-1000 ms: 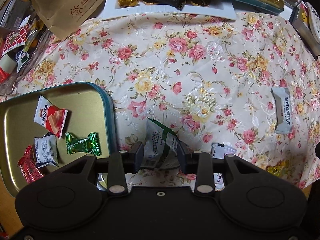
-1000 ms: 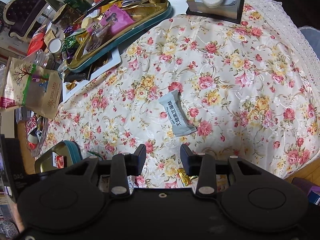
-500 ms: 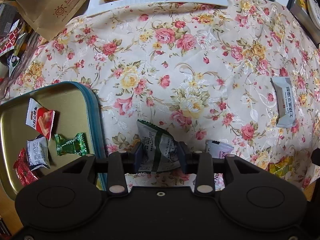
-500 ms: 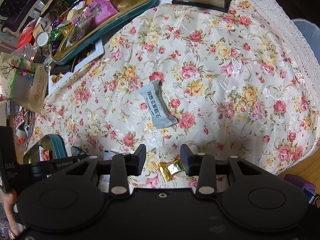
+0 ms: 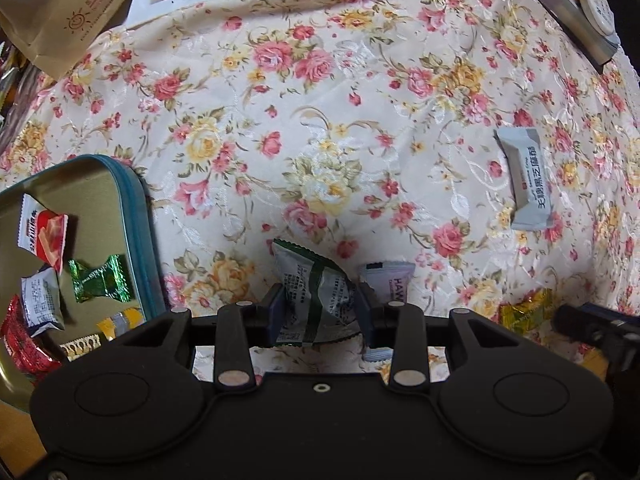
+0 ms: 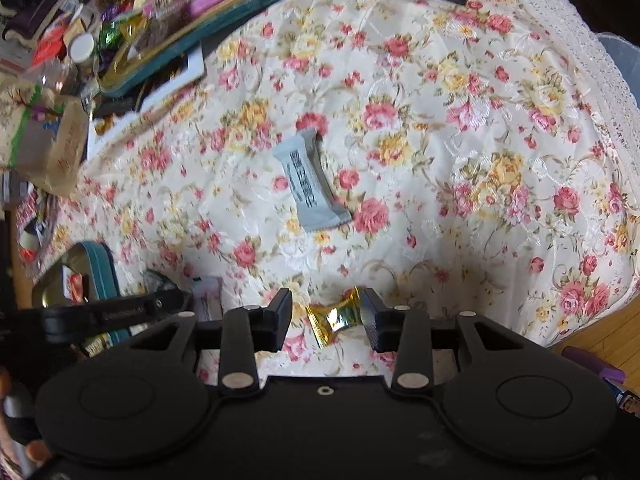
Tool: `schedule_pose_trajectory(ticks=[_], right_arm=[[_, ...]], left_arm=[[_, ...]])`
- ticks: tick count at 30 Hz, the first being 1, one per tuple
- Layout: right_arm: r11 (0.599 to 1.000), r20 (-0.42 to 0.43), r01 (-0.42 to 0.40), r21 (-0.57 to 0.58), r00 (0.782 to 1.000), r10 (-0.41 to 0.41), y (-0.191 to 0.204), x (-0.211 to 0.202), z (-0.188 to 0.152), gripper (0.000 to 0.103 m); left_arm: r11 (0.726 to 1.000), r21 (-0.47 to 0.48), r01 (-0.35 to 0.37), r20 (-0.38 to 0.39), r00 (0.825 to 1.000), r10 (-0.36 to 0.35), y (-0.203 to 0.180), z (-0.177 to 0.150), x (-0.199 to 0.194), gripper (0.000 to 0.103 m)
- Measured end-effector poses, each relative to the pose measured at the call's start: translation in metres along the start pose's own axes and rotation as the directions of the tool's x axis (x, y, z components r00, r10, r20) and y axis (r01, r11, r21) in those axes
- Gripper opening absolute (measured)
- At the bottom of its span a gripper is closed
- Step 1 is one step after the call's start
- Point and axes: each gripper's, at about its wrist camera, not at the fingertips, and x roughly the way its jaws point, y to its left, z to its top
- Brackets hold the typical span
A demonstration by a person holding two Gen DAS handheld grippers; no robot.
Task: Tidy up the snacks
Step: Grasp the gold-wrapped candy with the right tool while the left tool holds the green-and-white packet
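Five sweets [image 5: 100, 282] in the tin [image 5: 136, 208], three loose on the cloth [image 5: 340, 120].

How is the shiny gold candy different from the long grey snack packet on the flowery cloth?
The gold foil candy is small, shiny and twisted at its ends; the long grey snack packet is bigger, matt and flat with dark printed writing. The gold candy lies between the open fingers of the right gripper, while the grey packet lies alone further up the cloth. Both are wrapped and rest on the floral tablecloth, outside the tin.
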Motion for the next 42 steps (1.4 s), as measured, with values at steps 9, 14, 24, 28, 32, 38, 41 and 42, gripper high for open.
schedule_pose_trajectory(ticks=[9,14,24,28,32,38,41,42], right_arm=[[0.995,-0.101,0.058,-0.083,0.993,-0.066,0.013,0.038,-0.020,0.041],[0.990,-0.057,0.099,-0.103,0.993,-0.106,0.018,0.047,-0.015,0.040],[0.993,0.003,0.117,-0.015,0.993,-0.117,0.001,0.044,0.011,0.040],[0.990,0.015,0.132,-0.043,0.991,-0.131,0.002,0.041,0.014,0.036],[0.984,0.035,0.144,-0.107,0.989,-0.141,0.013,0.040,0.005,0.016],[0.986,0.060,0.131,-0.108,0.990,-0.125,0.018,0.029,0.005,0.015],[0.989,0.073,0.118,-0.086,0.991,-0.112,0.015,0.021,0.008,0.014],[0.990,0.078,0.118,-0.076,0.991,-0.112,0.014,0.019,0.010,0.014]], left_arm=[[1.000,0.005,0.008,-0.007,1.000,-0.008,-0.009,-0.016,0.004,0.046],[1.000,-0.001,0.022,-0.013,1.000,-0.022,-0.008,-0.012,0.005,0.046],[1.000,-0.006,0.023,-0.006,1.000,-0.023,0.001,-0.011,0.003,0.046],[1.000,-0.012,0.018,-0.007,1.000,-0.018,-0.002,-0.011,0.003,0.046],[1.000,-0.010,0.015,-0.008,1.000,-0.015,-0.003,-0.011,0.002,0.046],[1.000,-0.011,0.017,-0.009,1.000,-0.017,-0.002,-0.011,0.002,0.046],[0.998,0.001,0.061,-0.012,0.998,-0.061,-0.003,-0.012,0.002,0.044],[0.997,0.003,0.083,-0.017,0.996,-0.083,-0.003,-0.012,0.003,0.044]])
